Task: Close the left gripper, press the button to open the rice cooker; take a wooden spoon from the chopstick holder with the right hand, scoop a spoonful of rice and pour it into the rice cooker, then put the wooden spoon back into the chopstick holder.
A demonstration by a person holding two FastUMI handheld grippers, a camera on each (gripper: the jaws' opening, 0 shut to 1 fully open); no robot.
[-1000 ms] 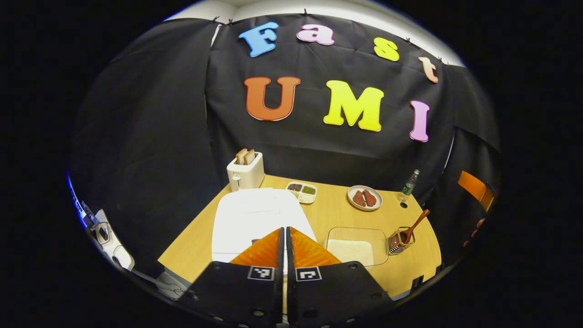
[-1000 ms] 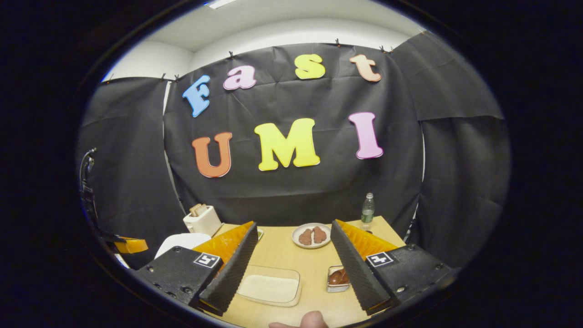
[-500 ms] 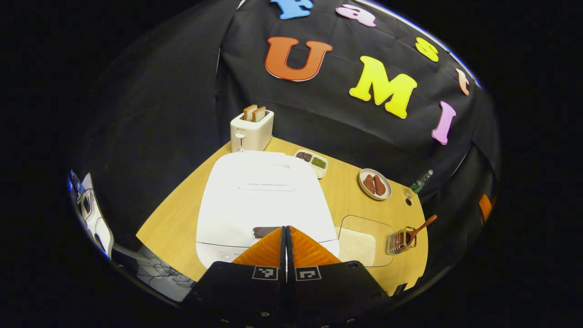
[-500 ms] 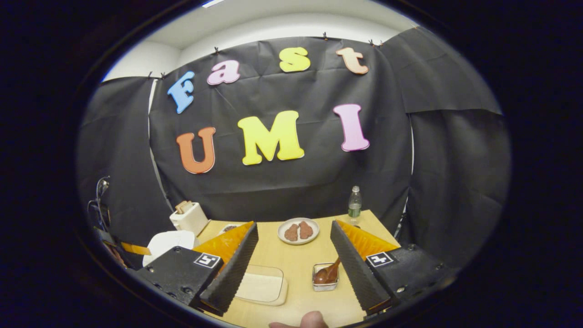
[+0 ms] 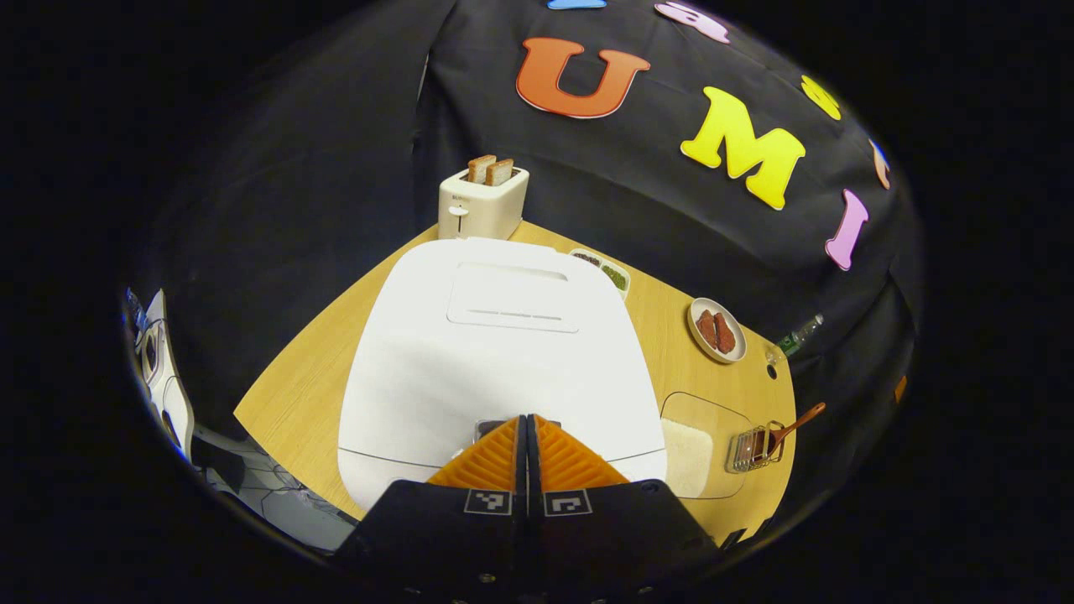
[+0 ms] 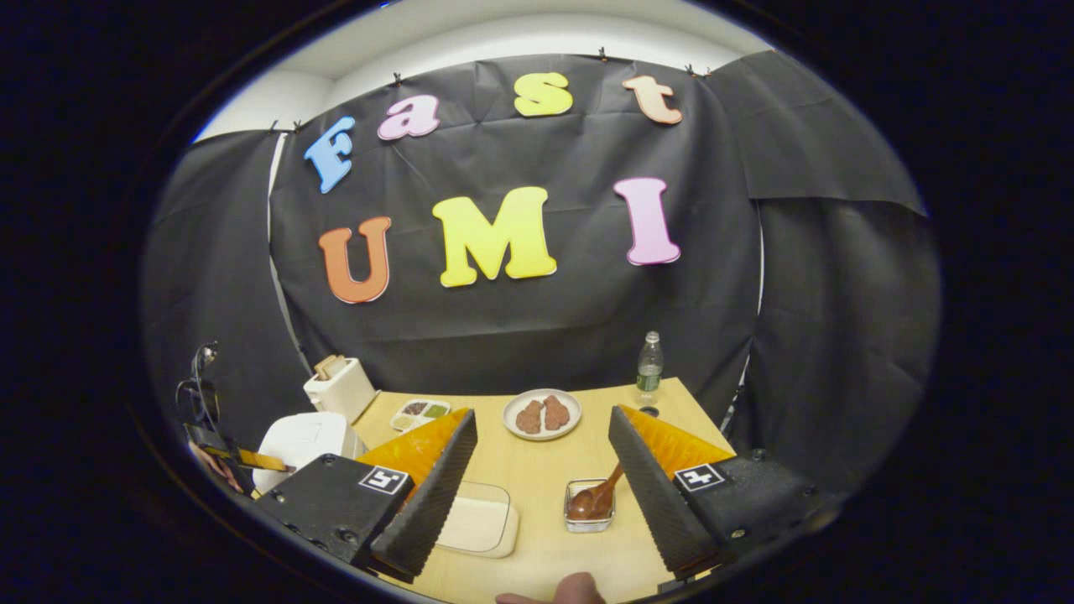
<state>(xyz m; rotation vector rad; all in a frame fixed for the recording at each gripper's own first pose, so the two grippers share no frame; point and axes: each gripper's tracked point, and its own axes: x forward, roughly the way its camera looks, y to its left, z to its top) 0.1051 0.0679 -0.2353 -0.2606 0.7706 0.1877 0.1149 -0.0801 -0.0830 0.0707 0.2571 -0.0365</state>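
In the left gripper view the white rice cooker sits lid down, large and close. My left gripper is shut, its tips right at the dark button on the cooker's front edge; contact cannot be told. To the right lie a clear tray of rice and a wire chopstick holder with a wooden spoon leaning in it. In the right gripper view my right gripper stands open above the table, short of the holder and its spoon. The rice tray and the cooker show at left.
A toaster with bread stands at the back left. A divided dish of beans, a plate of meat pieces and a green bottle line the back of the wooden table. A fingertip shows at the bottom.
The left gripper has moved down and forward to the cooker's front button, staying shut. The right gripper drifted slightly, so the holder and spoon now sit between its open fingers in its view.
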